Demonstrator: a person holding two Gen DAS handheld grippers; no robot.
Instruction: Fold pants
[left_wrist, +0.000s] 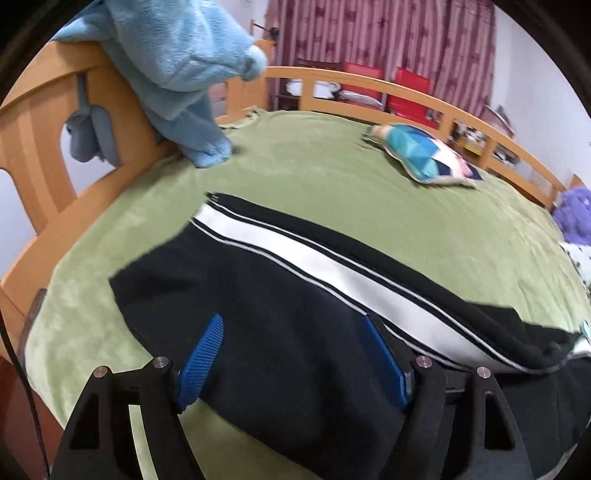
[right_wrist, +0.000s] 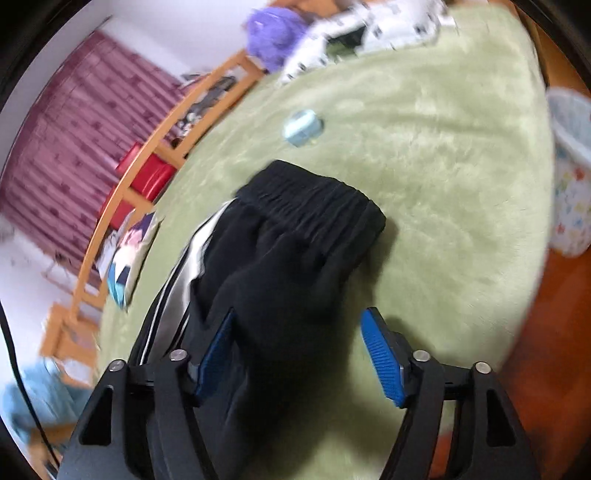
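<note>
Black pants (left_wrist: 280, 332) with a white side stripe lie on a green blanket (left_wrist: 332, 177) on a bed. In the left wrist view my left gripper (left_wrist: 291, 325) is open, its blue pads spread over the leg end of the pants, just above the cloth. In the right wrist view the pants (right_wrist: 295, 258) show their gathered waistband (right_wrist: 314, 199), the cloth bunched. My right gripper (right_wrist: 299, 317) is open, its pads either side of the black cloth near the hip.
A light blue fleece (left_wrist: 184, 74) hangs over the wooden bed rail (left_wrist: 369, 83). A patterned cushion (left_wrist: 424, 155) lies on the blanket. A small pale blue object (right_wrist: 303, 127), a purple plush (right_wrist: 273, 33), and a white basket (right_wrist: 572, 170) beside the bed.
</note>
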